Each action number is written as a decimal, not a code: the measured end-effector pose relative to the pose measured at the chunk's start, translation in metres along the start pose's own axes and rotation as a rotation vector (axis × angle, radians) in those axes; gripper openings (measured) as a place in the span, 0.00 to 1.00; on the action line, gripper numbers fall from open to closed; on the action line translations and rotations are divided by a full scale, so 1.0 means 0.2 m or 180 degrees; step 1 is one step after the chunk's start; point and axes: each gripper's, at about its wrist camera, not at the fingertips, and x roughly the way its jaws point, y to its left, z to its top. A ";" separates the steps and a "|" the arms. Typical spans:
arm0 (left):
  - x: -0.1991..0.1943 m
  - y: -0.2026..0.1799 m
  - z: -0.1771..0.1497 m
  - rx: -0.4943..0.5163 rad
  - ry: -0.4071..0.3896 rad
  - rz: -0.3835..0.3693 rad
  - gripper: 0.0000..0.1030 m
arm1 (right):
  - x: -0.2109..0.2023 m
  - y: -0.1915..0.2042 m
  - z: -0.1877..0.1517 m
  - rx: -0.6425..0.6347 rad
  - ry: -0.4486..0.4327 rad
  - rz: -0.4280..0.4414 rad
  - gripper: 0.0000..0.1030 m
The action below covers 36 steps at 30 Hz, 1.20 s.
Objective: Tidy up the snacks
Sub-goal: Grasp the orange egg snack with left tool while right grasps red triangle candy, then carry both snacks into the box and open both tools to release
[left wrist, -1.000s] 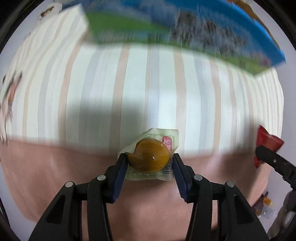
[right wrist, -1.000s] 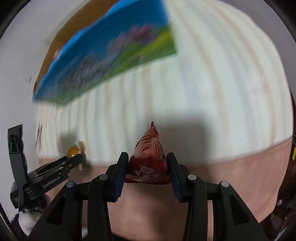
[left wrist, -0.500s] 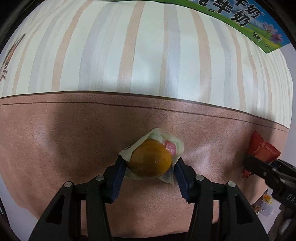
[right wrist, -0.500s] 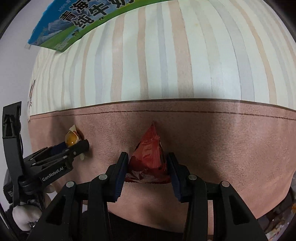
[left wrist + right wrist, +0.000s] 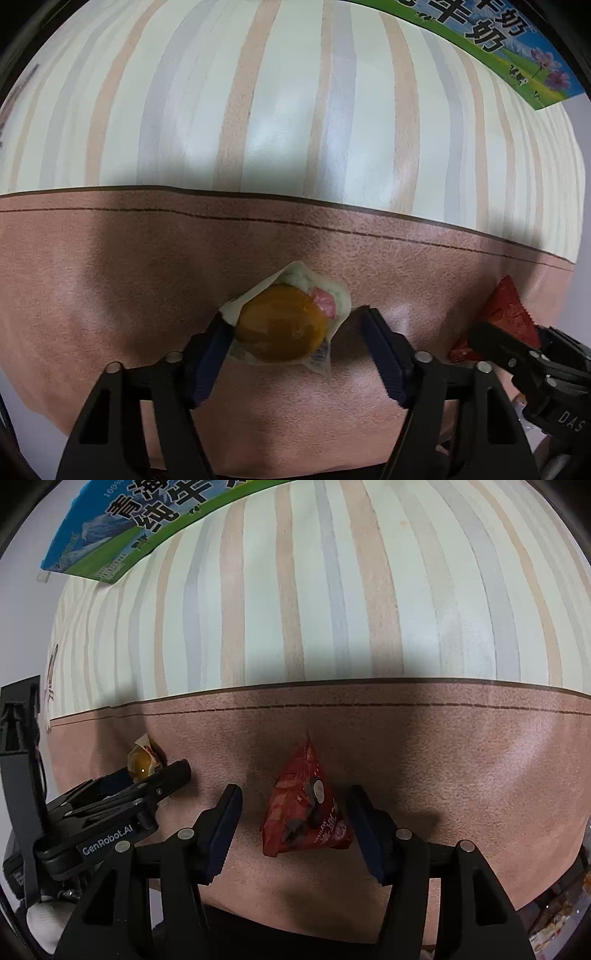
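An orange jelly snack (image 5: 284, 325) in a clear wrapper lies on the brown band of the mat (image 5: 110, 277). It is between the jaws of my left gripper (image 5: 293, 321), which are opening. The left pad still brushes the wrapper and the right pad stands clear. A red triangular packet (image 5: 306, 805) lies on the same band between the opening jaws of my right gripper (image 5: 294, 794), with a gap on both sides. The right wrist view shows the left gripper (image 5: 147, 786) over the jelly snack (image 5: 142, 760). The red packet (image 5: 506, 314) also shows at the right of the left wrist view.
A blue and green milk carton (image 5: 122, 535) lies on the far striped part of the mat (image 5: 332, 590), also in the left wrist view (image 5: 517, 48). Loose snack wrappers (image 5: 554, 904) sit off the mat at lower right. A white-gloved hand (image 5: 40, 919) holds the left gripper.
Both grippers came down from the striped part onto the brown band. Both pairs of jaws have widened, letting go of the jelly snack and the red packet, which now lie on the mat.
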 end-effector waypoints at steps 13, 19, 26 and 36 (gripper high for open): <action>-0.01 -0.02 -0.05 0.0078 -0.0104 0.0151 0.44 | 0.05 0.08 -0.01 -0.0170 -0.0117 -0.0180 0.40; -0.09 0.01 -0.06 0.0064 -0.0129 0.0079 0.43 | -0.03 0.05 -0.06 -0.0215 -0.0202 -0.0036 0.38; -0.33 0.00 -0.07 0.0166 -0.0339 -0.0016 0.43 | -0.26 0.05 -0.04 -0.0255 -0.0382 0.0213 0.38; -0.85 -0.15 0.18 0.0394 -0.0781 -0.0452 0.43 | -0.82 0.10 0.18 -0.0351 -0.0918 0.0593 0.38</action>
